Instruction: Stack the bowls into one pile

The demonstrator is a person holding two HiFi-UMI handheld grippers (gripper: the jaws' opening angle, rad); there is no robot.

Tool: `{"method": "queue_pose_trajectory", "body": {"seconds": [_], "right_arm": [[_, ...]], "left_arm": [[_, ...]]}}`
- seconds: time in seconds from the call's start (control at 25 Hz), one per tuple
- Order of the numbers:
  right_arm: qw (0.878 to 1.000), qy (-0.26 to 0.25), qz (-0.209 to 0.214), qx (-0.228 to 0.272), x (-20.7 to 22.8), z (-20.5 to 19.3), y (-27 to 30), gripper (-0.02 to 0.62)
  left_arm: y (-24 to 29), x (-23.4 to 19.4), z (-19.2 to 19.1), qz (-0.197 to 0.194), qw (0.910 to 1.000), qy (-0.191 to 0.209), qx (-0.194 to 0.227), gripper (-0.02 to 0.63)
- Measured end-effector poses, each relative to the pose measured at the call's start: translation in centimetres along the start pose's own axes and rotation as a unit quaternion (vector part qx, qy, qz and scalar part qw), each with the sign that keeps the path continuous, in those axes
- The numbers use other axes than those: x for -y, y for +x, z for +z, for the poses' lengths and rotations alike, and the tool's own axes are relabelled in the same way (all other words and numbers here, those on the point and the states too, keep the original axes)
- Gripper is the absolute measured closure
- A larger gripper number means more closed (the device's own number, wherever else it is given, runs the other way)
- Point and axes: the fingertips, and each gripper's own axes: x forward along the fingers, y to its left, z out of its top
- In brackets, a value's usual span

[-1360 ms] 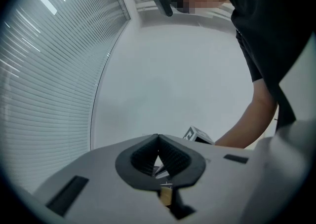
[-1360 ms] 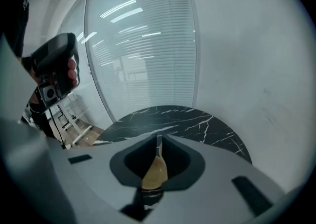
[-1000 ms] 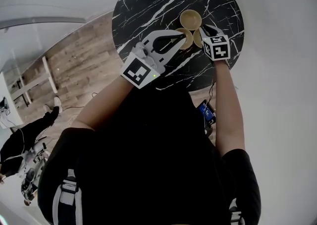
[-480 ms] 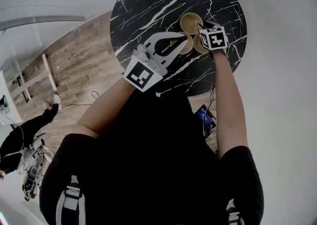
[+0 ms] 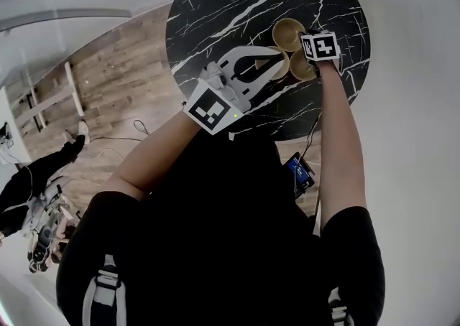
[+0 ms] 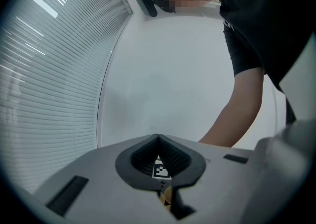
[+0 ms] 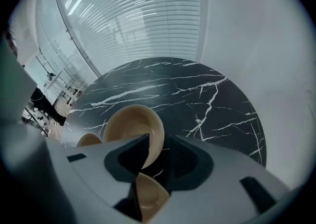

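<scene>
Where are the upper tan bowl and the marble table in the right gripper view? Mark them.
upper tan bowl [image 7: 133, 129]: right gripper view, inner wall.
marble table [image 7: 207, 94]: right gripper view, bare top.

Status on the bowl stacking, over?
Left gripper shut, nothing pinched. Right gripper jaws just been opening, near bowl between them, ungripped. Far bowl and third bowl unstacked on table: no pile yet. Nothing in the way.

Both arms reach toward the upper middle of the head view. The left arm [image 5: 154, 148] holds the left gripper [image 5: 279, 55] nearly level, jaws together and empty. The right arm [image 5: 336, 145] runs straight up the frame. Its right gripper [image 7: 159, 139] points steeply down (cube uppermost), jaws just opened, a bowl [image 7: 150, 198] loose between them.
</scene>
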Motion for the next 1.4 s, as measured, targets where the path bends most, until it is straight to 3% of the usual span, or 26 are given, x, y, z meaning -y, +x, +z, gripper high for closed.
{"method": "queue_pose_trajectory", "body": {"seconds": [0.44,0.8,1.4], "right_arm": [[0.999,0.012,0.032,-0.042,0.5,-1.3,2.9,0.476],[0.997,0.027,0.05,-0.052,-0.2,-0.9,3.2,0.581],[0.997,0.031,0.059,-0.046,-0.9,1.5,0.2,0.589]], "left_arm": [[-1.1,-0.3,-1.3,0.015,0.9995,-0.022,-0.018,0.603],[-1.8,-0.4,-1.3,0.02,0.9992,-0.029,-0.018,0.603],[-3.0,0.0,0.2,0.014,0.9998,-0.015,-0.008,0.603]]}}
